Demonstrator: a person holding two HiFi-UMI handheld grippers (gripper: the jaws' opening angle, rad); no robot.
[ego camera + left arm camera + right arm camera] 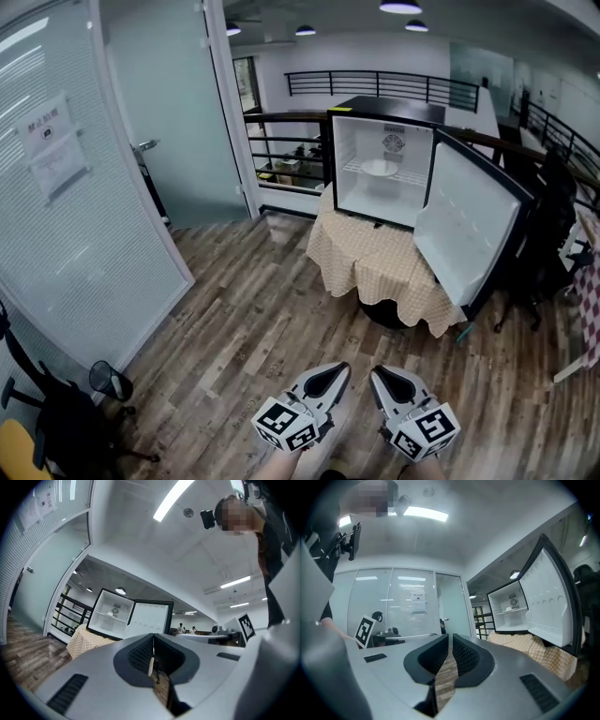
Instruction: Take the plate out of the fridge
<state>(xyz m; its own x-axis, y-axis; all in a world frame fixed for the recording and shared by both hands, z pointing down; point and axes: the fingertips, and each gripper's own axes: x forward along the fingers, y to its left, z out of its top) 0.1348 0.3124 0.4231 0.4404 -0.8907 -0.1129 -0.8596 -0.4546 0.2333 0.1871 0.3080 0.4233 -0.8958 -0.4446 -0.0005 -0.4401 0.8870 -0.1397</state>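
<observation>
Two clenched tools: my left hand-held gripper (337,369) and right hand-held gripper (379,373) each have their jaws pressed together on nothing, as their own views show. Only the head view makes the plate (380,168) plain. It sits on the wire shelf (408,175) inside the open fridge (394,103), well ahead of both grippers, on the cloth-covered desk (375,262). The fridge door (466,220) stands open ahead and to the right.

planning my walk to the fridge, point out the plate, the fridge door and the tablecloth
plate (380,168): head view, middle of the dish on the shelf.
fridge door (464,220): head view, white inner panel.
tablecloth (370,262): head view, front drape.
</observation>
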